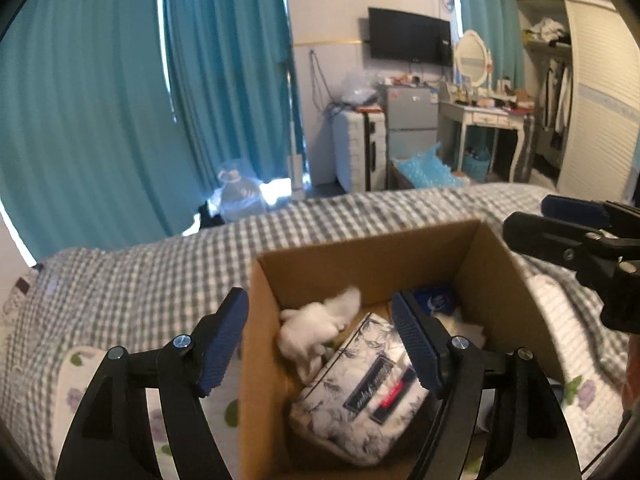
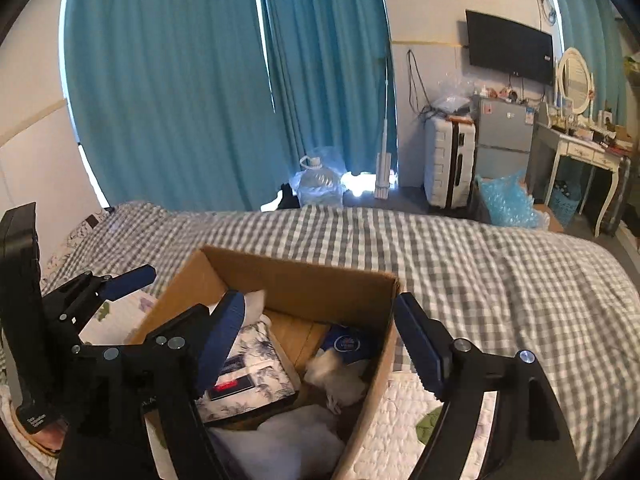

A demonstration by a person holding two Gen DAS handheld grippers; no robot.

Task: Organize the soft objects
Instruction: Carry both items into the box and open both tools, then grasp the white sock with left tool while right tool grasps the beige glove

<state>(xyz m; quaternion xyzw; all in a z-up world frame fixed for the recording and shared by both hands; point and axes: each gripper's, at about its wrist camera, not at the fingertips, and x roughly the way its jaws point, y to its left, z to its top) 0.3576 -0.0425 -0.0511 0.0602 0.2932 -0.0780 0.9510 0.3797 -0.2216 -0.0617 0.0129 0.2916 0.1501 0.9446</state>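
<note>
The left claw [image 1: 320, 344] hangs with its jaws spread wide and nothing between them, poised over the left wall of an open cardboard box [image 1: 400, 256]: its left finger sits outside the box, above the bed, and its right finger sits over the box's inside. Directly beneath and between the fingers lies a white pouch with a dark floral print [image 1: 360, 392], tilted against the box floor. Just beyond it, toward the far left corner of the box, rests a crumpled white soft toy or cloth [image 1: 316, 328]; the blur hides which. Past the right finger, a blue packet [image 1: 436, 298] lies at the far side of the box.

The right claw [image 2: 320, 340] is likewise wide open and empty, held over the box's right wall [image 2: 384, 344], with its left finger above the inside and its right finger outside, over the bed. Under its left finger lies the floral pouch [image 2: 256, 372]; between the fingers sit the blue packet [image 2: 346, 344] and a fluffy white piece [image 2: 336, 376], with more white stuffing [image 2: 288, 436] nearer the claw.

Seen from the left wrist, the right claw [image 1: 560, 224] appears off to the right, above the box's far right corner.

The box stands on a bed with a grey checked cover [image 2: 480, 264]. Beyond the bed hang teal curtains [image 2: 172, 80], and a water jug [image 2: 318, 184] stands on the floor.
</note>
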